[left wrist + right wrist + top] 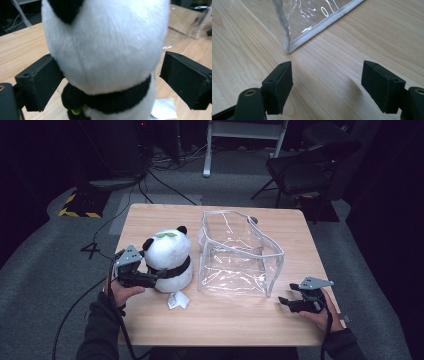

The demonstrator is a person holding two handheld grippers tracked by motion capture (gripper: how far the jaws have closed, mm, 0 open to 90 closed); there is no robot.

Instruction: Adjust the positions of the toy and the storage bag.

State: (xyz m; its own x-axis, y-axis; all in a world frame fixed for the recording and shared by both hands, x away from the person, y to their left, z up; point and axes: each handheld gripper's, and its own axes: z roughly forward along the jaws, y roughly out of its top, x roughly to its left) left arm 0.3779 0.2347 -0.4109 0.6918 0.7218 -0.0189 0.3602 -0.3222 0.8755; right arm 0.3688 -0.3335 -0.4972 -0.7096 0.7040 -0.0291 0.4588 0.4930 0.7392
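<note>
A white and black panda plush (167, 255) stands upright on the left half of the wooden table (225, 322). My left gripper (159, 276) reaches in from its left, level with its black band. In the left gripper view the plush (107, 45) sits between the jaws of the left gripper (112, 80); the right pad stands clear of the fur, so the gripper is open. A clear plastic zip bag (240, 255) stands open in the table's middle. My right gripper (285, 301) rests low near its front right corner, open and empty. The bag's corner (294, 37) lies just beyond the right gripper (327, 82).
A white paper tag (177, 301) lies on the table in front of the plush, also seen as a tag (163, 108) under the left jaws. Beyond the table stand a dark chair (305, 167) at the back right and a white frame (240, 135). Cables run over the grey floor.
</note>
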